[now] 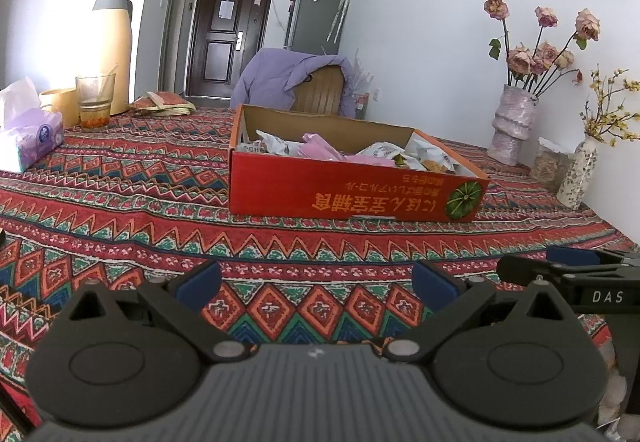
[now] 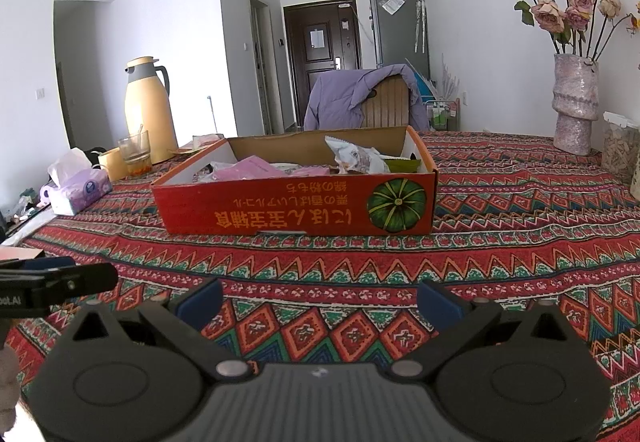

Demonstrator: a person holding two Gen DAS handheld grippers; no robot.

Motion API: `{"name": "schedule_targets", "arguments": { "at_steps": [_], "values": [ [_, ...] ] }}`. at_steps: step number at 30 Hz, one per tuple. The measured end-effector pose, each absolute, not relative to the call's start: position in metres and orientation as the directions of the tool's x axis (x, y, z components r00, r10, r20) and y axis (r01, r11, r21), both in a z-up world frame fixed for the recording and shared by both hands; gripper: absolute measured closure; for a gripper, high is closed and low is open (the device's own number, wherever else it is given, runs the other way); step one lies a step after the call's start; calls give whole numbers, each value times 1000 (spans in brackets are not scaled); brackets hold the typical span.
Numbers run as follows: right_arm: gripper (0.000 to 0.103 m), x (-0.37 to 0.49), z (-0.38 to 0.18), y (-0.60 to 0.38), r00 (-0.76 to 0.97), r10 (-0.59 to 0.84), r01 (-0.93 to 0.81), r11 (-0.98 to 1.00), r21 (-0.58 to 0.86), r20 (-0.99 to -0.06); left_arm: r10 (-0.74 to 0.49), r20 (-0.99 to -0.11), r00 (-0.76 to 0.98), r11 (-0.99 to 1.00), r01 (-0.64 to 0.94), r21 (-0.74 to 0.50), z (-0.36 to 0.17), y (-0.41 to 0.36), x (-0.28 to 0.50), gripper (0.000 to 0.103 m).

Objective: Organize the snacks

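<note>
A shallow red cardboard box (image 1: 352, 194) (image 2: 296, 208) with a printed green pumpkin sits on the patterned tablecloth, ahead of both grippers. Inside lie several snack packets: pink ones (image 1: 320, 150) (image 2: 256, 168) and white ones (image 1: 384, 151) (image 2: 356, 156). My left gripper (image 1: 316, 284) is open, low over the cloth in front of the box, nothing between its blue pads. My right gripper (image 2: 318, 300) is also open and empty, at a similar distance from the box. Each gripper's side shows in the other's view, the right gripper (image 1: 568, 274) and the left gripper (image 2: 52, 282).
At the back left stand a yellow thermos (image 1: 114, 46) (image 2: 148, 108), a glass (image 1: 95, 100) (image 2: 136, 154), a tissue pack (image 1: 28, 134) (image 2: 80, 188) and flat packets (image 1: 164, 104). Vases with dried flowers (image 1: 514, 122) (image 2: 574, 102) stand right. A chair draped with a purple jacket (image 1: 296, 78) (image 2: 360, 98) is behind the table.
</note>
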State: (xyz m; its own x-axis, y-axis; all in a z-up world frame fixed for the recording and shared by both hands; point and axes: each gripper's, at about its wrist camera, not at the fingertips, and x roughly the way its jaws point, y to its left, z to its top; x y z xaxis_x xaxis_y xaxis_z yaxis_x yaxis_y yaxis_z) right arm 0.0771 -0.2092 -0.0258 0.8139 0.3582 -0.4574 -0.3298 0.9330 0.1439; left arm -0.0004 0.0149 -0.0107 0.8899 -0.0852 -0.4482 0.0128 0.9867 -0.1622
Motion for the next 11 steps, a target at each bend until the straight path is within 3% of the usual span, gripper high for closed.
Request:
{"name": "schedule_targets", "arguments": {
  "at_steps": [11],
  "values": [
    [0,77,-28,-207,811,358,-331,933,142,-463,-85,-440,894,987,15,-161,-11,14,-2,0]
  ]
}}
